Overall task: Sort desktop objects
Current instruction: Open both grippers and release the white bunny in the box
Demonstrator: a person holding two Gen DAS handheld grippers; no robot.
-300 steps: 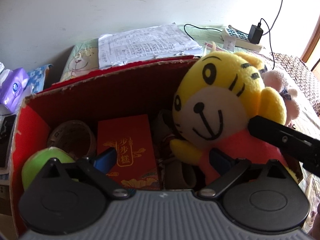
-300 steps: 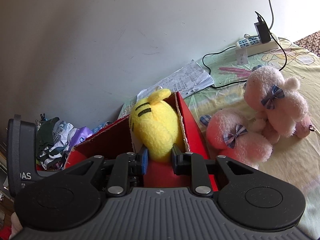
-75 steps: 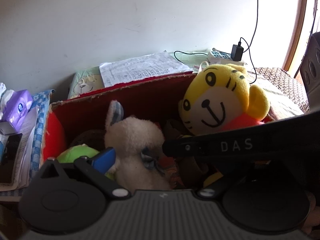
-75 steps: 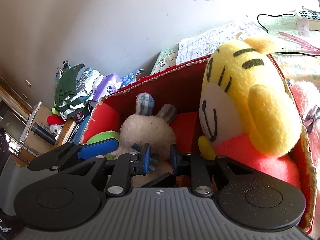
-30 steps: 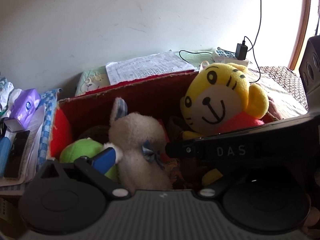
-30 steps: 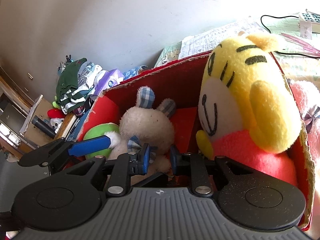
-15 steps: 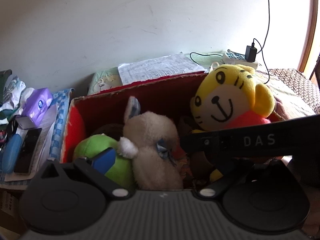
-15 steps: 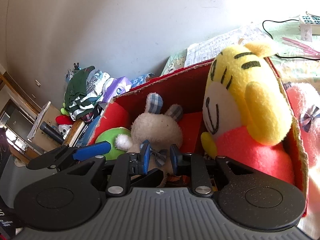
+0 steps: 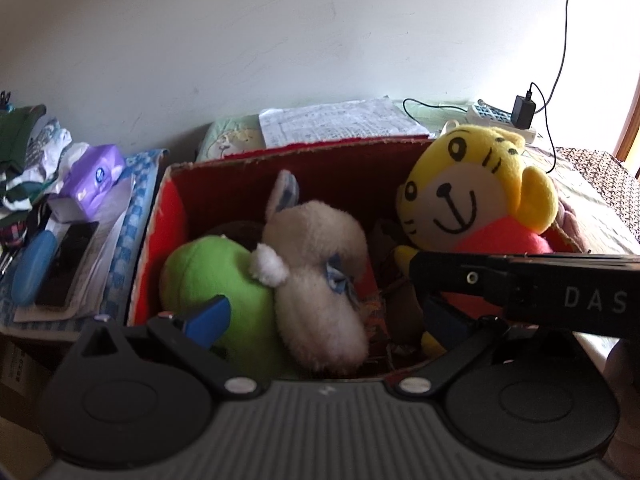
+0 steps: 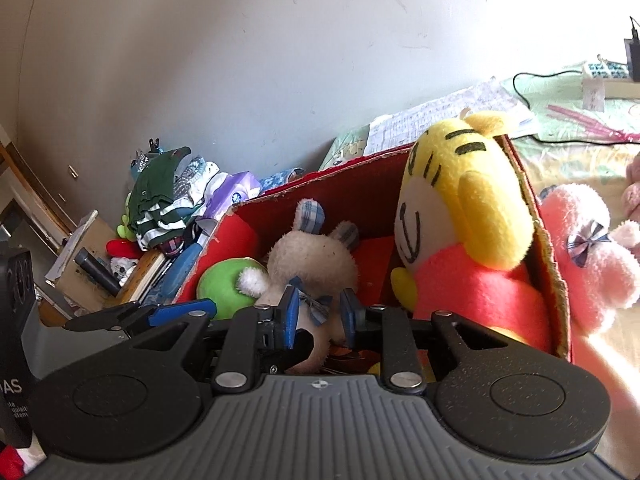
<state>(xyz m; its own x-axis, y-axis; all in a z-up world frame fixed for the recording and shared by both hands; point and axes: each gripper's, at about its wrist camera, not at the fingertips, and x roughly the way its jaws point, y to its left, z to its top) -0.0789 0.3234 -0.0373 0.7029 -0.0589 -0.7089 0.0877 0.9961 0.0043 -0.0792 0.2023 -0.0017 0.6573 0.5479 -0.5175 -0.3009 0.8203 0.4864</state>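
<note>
Both tools are hanging released over the red box [image 9: 224, 168]: the left tool [image 9: 324, 320] is gaping wide and the right tool [image 10: 318, 314] narrowly, with the cream rabbit [image 9: 316, 264] lying at twelve o'clock of each.

Light: daylight from the right, both views bright.
Glare: wall [image 10: 540, 20] washed out at upper right in the right wrist view.
Shadow: red box [image 9: 352, 168] interior dim.
Distortion: fisheye bending, dark corners.
Blur: left view slightly soft.
</note>
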